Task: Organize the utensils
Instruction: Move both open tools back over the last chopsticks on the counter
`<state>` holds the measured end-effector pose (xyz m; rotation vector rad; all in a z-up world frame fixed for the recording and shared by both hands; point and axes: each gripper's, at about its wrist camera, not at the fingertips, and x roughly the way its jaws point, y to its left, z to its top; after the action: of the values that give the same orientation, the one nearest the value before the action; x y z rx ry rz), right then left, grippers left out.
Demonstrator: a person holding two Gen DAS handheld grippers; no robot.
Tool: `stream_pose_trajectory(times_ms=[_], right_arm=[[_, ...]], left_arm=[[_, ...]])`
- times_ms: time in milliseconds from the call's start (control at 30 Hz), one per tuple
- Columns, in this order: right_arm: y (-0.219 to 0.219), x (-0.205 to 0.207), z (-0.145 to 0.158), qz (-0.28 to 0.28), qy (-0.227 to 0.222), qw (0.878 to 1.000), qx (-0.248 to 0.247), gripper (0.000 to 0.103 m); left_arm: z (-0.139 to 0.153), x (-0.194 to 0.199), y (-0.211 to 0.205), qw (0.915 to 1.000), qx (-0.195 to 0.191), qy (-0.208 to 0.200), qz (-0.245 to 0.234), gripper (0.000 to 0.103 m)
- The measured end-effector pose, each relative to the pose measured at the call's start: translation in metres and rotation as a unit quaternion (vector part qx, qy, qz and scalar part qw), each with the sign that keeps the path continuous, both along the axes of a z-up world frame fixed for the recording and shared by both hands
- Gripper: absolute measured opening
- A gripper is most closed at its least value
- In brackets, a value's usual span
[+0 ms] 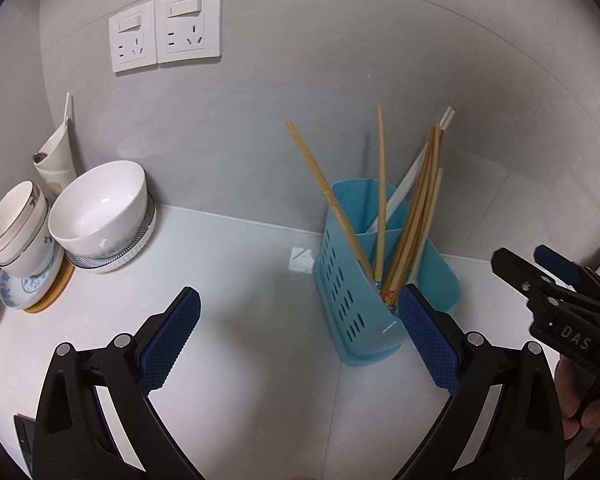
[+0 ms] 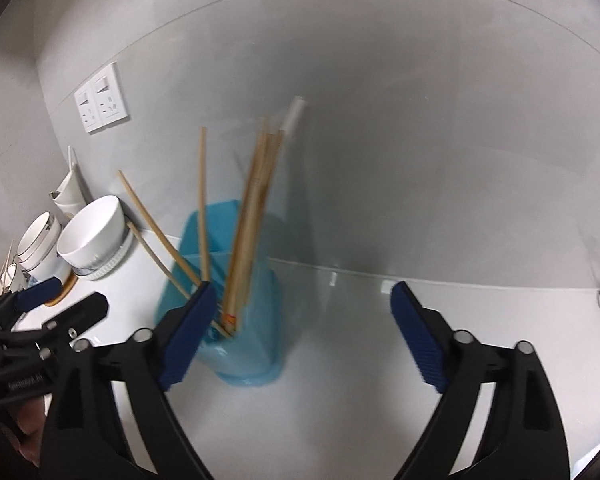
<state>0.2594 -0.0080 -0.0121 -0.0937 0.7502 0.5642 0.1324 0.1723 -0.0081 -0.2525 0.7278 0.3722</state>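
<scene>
You're working at a white counter running into a grey wall corner, with a double socket plate up on the wall. At far left, stacked white bowls and smaller cups are sitting on plates, well apart from the job.

The task's thing is the blue utensil holder, standing upright near the back wall right of centre. Wooden chopsticks are standing in it, most bunched in the right part, one leaning hard left over the rim, one near vertical, plus a white pair behind. Which compartment each sits in I can't tell for sure; the right wrist view is motion-blurred.

Your left gripper is hovering spread wide, gripping nothing, its right pad just beside the holder's front corner. Your right gripper is also spread and empty, its left pad overlapping the holder's front in view; contact is unclear.

My read: chopsticks are already in the holder, so you're at the tidying stage, or finishing. The next move probably calls for pinching the left-leaning stray chopstick high on its shaft and moving it in with the bunch, with the other gripper bracing the holder so it isn't tipping.
</scene>
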Motion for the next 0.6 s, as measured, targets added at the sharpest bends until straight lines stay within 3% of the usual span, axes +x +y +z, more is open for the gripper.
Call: stream_pose_trajectory(times_ms=[167, 400, 600], right_arm=[[-0.035, -0.001, -0.006, -0.038, 0.012, 0.999, -0.014, 0.093], [-0.089, -0.008, -0.019, -0.064, 0.059, 0.996, -0.021, 0.094], [-0.128, -0.024, -0.027, -0.090, 0.068, 0.993, -0.033, 0.094]], left_arm=[[-0.003, 0.004, -0.015, 0.9998, -0.001, 0.011, -0.017, 0.097], [0.000, 0.003, -0.042, 0.9989, 0.007, 0.014, -0.045, 0.097], [0.002, -0.002, -0.061, 0.9981, 0.004, 0.025, -0.057, 0.097]])
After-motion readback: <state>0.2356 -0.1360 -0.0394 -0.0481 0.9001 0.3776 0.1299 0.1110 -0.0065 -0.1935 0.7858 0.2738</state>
